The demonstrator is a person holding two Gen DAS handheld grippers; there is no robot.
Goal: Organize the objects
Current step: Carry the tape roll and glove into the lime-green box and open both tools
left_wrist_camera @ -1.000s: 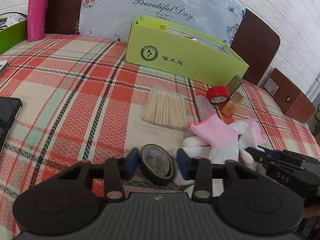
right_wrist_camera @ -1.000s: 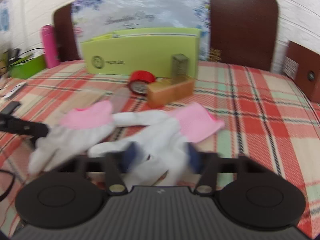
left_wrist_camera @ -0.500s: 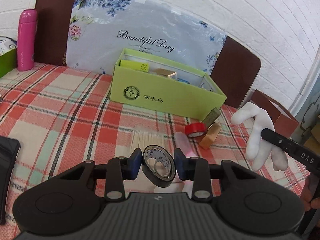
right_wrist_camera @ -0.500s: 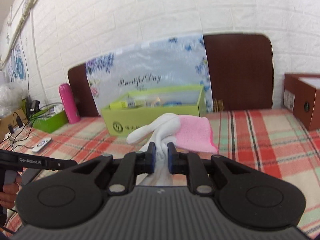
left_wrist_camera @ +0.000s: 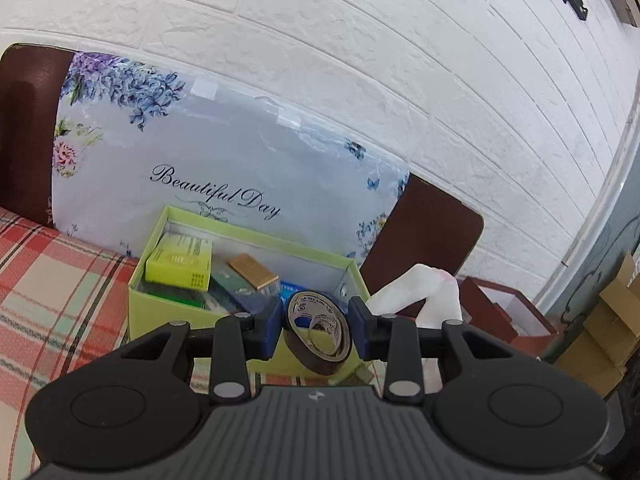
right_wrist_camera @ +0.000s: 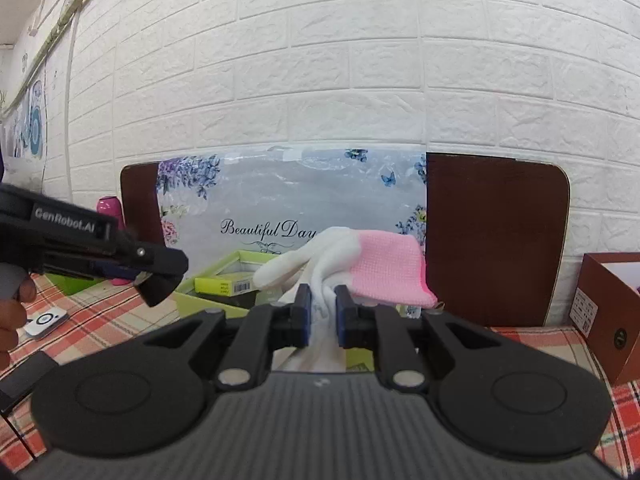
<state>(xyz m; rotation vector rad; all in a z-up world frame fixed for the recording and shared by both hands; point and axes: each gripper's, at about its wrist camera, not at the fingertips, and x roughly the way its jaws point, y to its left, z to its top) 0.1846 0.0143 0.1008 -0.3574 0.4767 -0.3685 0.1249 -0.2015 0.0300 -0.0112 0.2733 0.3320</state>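
Left gripper (left_wrist_camera: 316, 326) is clamping the black tape roll (left_wrist_camera: 318, 336), hovering at the green box (left_wrist_camera: 160, 320) near wall. Right gripper (right_wrist_camera: 320, 312) is pinching the glove (right_wrist_camera: 360, 268) at 12 o'clock. Risk: tilted roll slipping early, landing outside.

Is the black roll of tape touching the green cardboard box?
Apart: the left wrist view shows the tape roll held in the left gripper, above the box.
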